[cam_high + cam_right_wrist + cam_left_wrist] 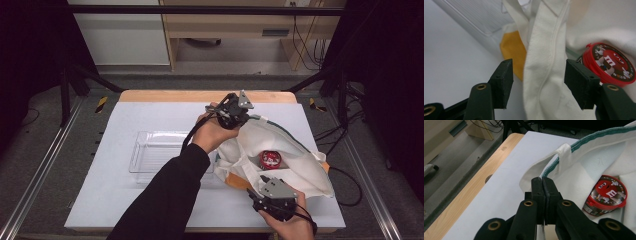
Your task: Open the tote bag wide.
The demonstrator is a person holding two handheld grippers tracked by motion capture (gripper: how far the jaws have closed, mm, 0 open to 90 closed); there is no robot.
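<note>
- Right gripper, nearest, jaws wide around a white cloth strap, not touching
- White cloth tote bag with green trim partly covers the clear plastic tray
- Left gripper pinches the bag's rim
- Red round candy tub sits inside, half hidden

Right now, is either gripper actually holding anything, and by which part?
The left gripper is shut on the cloth bag, pinching its green-trimmed rim beside a handle. The right gripper is open, its jaws either side of a bag strap, not gripping it.
</note>
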